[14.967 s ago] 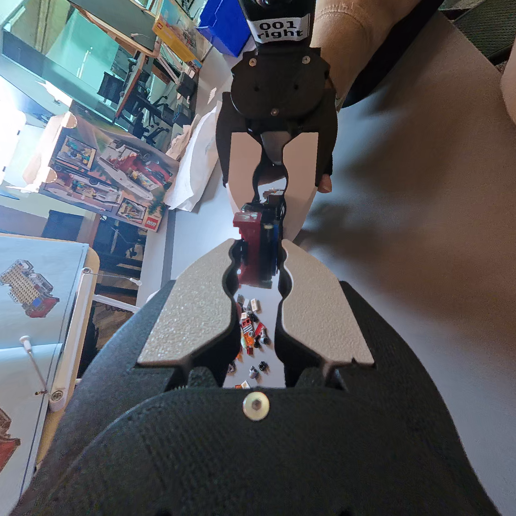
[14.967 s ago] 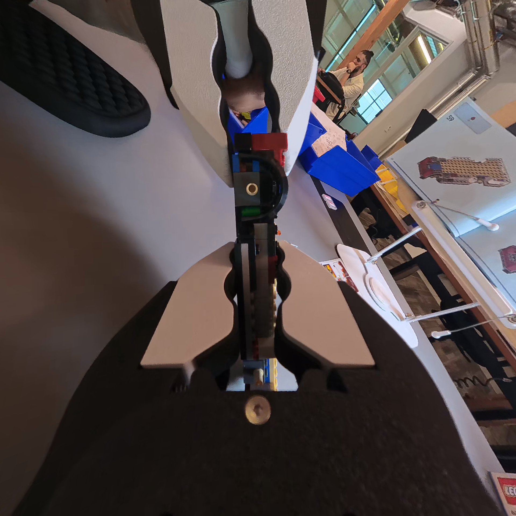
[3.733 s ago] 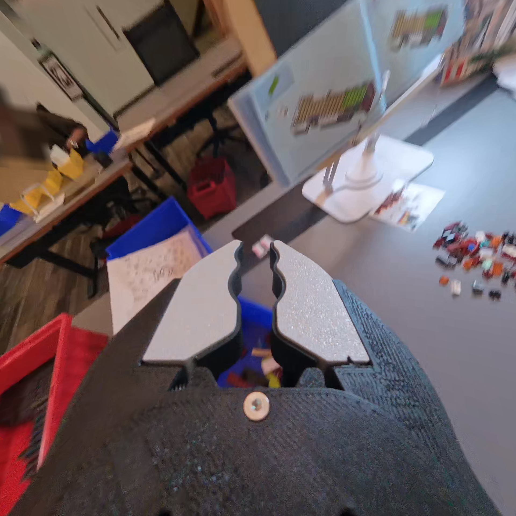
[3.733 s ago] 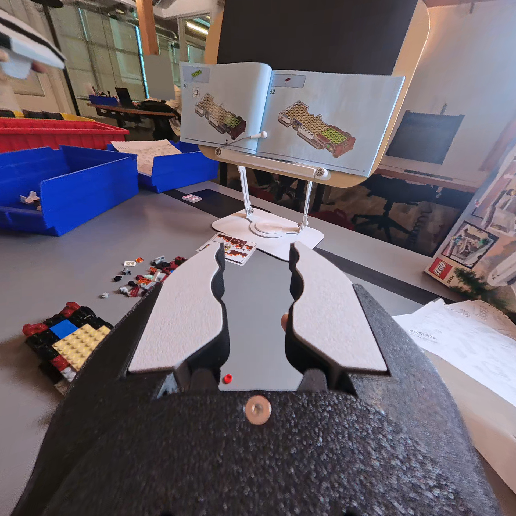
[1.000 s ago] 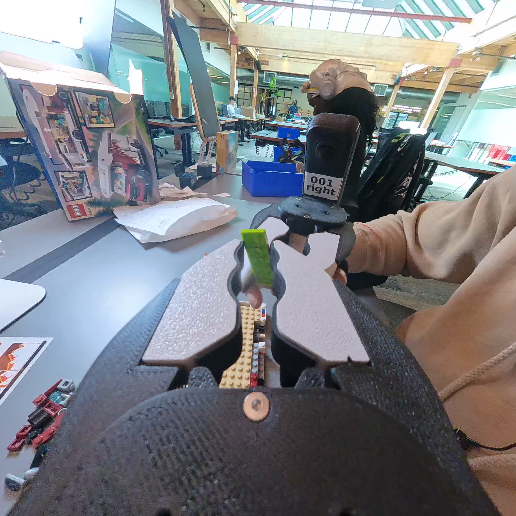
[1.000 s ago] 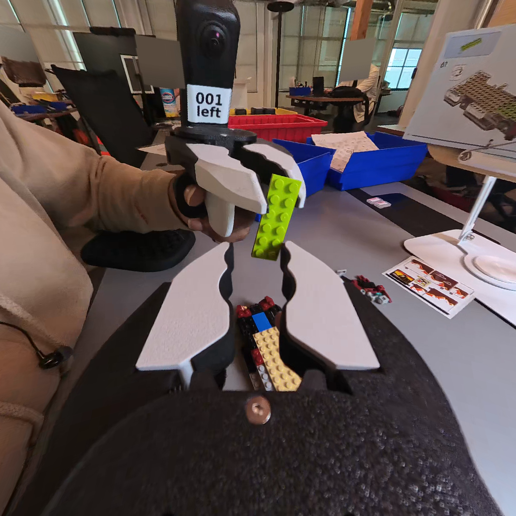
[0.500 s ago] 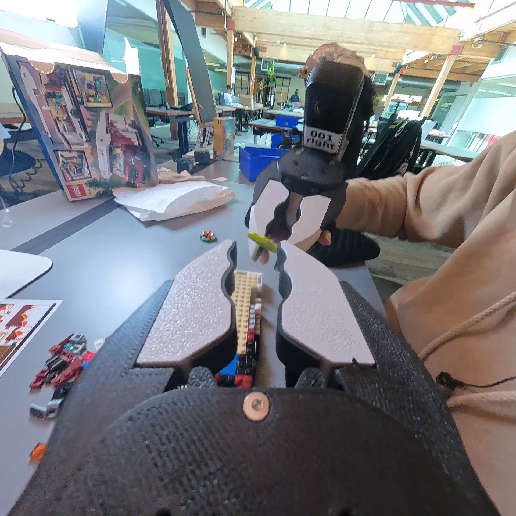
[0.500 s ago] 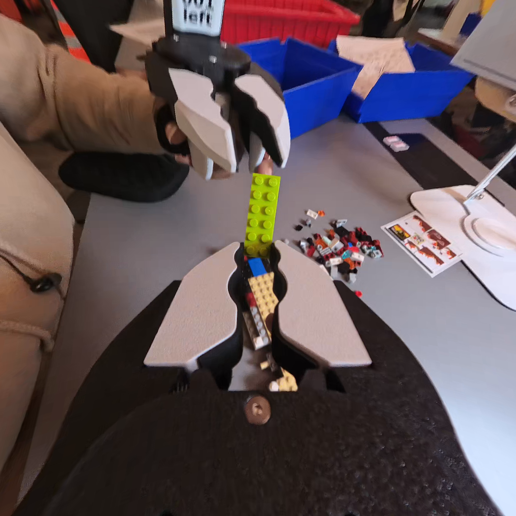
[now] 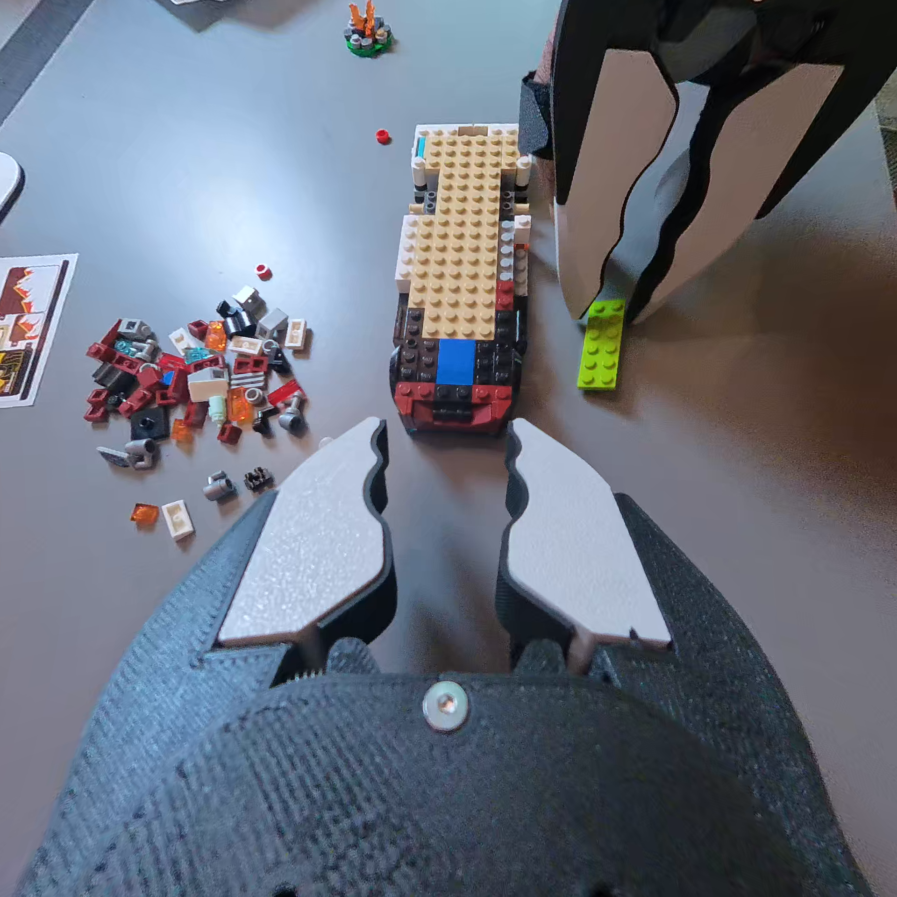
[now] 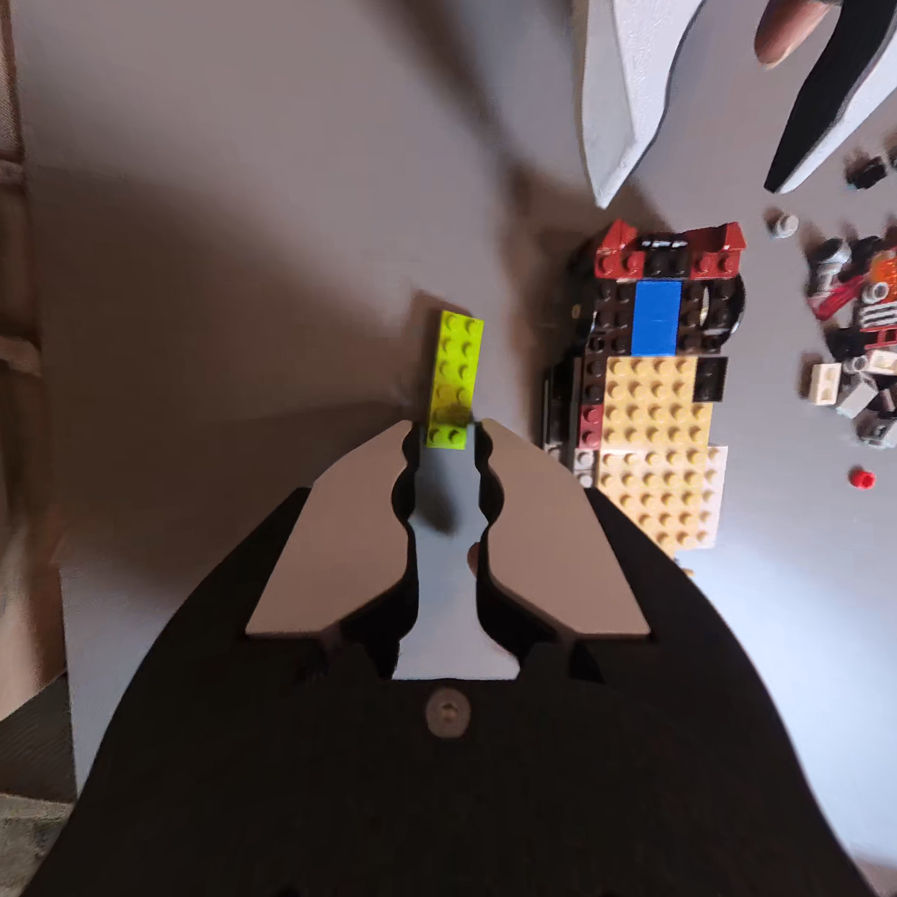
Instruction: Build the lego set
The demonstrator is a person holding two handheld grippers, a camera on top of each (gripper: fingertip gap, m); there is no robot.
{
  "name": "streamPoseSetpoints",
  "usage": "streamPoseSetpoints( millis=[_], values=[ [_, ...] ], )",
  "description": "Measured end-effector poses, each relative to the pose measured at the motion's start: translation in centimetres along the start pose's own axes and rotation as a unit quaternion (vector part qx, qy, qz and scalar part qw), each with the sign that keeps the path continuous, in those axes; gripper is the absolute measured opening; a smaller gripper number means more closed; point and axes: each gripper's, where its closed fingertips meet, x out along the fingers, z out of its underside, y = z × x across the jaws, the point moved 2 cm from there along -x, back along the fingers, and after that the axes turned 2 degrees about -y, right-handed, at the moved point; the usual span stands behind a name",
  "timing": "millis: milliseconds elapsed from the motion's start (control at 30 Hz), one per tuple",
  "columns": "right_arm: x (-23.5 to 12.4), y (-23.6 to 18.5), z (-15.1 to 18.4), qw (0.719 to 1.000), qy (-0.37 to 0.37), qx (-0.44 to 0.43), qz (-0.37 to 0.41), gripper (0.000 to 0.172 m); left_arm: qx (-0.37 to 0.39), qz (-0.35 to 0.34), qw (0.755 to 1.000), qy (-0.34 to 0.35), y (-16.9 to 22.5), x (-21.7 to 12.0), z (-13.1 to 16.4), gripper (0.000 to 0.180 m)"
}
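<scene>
Lying flat, lime plate (image 10: 454,378) sits between slack right jaws; left jaws gape.

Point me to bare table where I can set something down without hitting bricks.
Bare table between the loose brick pile and the brick car, except two red studs. Also bare: left of the green plate in the right wrist view. Crowded: the strip between car and right gripper.

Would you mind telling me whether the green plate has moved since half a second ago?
Yes. The green plate has come down from above the brick car and now lies flat on the table beside it.
</scene>
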Motion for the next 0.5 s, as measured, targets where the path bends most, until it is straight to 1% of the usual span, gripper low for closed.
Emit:
streamPoseSetpoints(
  millis=[33,100,167,233,300,367,433,500],
  values=[
    [0.0,0.2,-0.2,1.000,0.001,-0.005,0.002,0.027,-0.001,-0.004,1.000,0.003,-0.1,-0.1,0.0,0.046],
    [-0.3,0.4,-0.4,1.000,0.005,-0.007,0.000,0.032,-0.004,-0.009,1.000,0.016,-0.3,-0.4,-0.3,0.044],
    [-1.3,0.7,-0.9,0.999,0.037,0.000,0.004,0.032,-0.005,-0.024,0.999,0.038,-0.7,-1.0,-1.1,0.042],
    [-2.7,1.5,-1.2,0.996,0.082,0.013,0.027,0.032,-0.004,-0.053,0.996,0.075,-1.5,-2.7,-2.6,0.039],
    [-4.7,2.7,-1.2,0.987,0.138,0.044,0.064,0.032,-0.010,-0.100,0.988,0.118,-3.1,-6.1,-4.1,0.037],
    [-7.0,4.0,-0.7,0.971,0.200,0.081,0.099,0.032,-0.035,-0.181,0.972,0.142,-6.1,-11.0,-4.6,0.032],
    [-9.0,5.0,0.5,0.952,0.250,0.116,0.132,0.031,-0.093,-0.262,0.952,0.127,-9.9,-16.4,-2.8,0.031],
    [-10.5,6.0,2.0,0.933,0.286,0.150,0.161,0.030,-0.172,-0.327,0.927,0.064,-14.0,-21.0,1.3,0.031]
  ],
)
